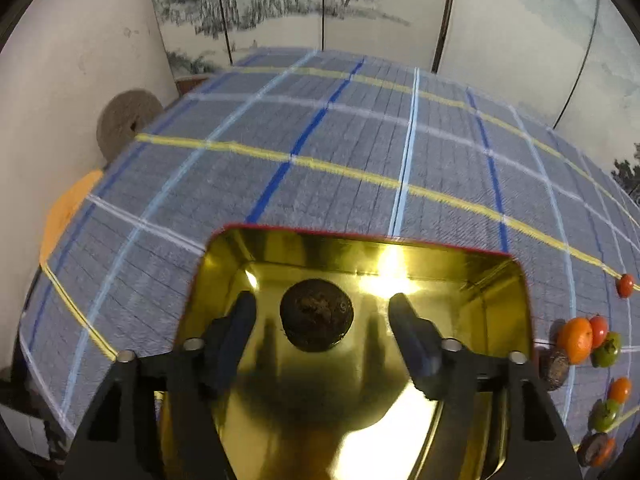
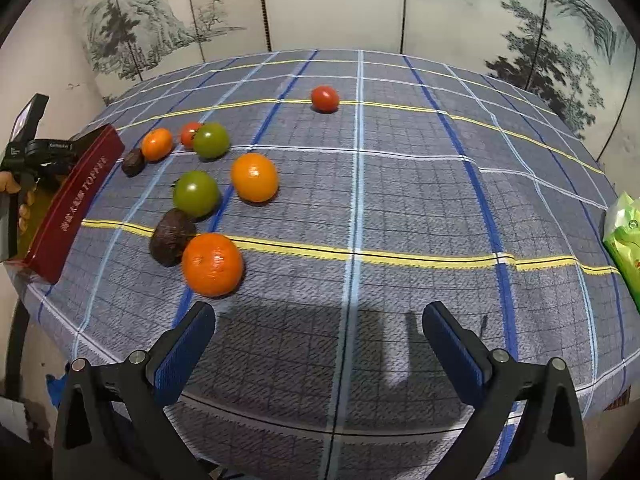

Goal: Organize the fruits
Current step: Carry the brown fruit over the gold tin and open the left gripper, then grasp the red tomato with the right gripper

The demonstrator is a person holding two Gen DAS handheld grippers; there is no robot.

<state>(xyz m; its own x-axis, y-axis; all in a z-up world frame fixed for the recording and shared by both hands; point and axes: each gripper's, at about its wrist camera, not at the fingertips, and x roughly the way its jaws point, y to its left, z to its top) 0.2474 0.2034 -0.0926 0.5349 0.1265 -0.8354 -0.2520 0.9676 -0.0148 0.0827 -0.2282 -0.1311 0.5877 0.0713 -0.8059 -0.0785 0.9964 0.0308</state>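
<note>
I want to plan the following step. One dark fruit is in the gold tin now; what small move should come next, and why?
Probably lift the left tool out of the tin: its fingers stand apart from the dark fruit, which lies on the tin floor. The open right tool could then reach the nearest orange.

A big checked cloth (image 2: pixel 400 208) w/ blue, white & yellow lines covers the table. Behind the cloth stands a folding screen (image 2: pixel 332 4) w/ painted trees & hills. A green packet (image 2: pixel 626 236) sits at the cloth's right edge. Left of the cloth, a round grey stone disc (image 1: pixel 126 120) leans by the wall.
</note>
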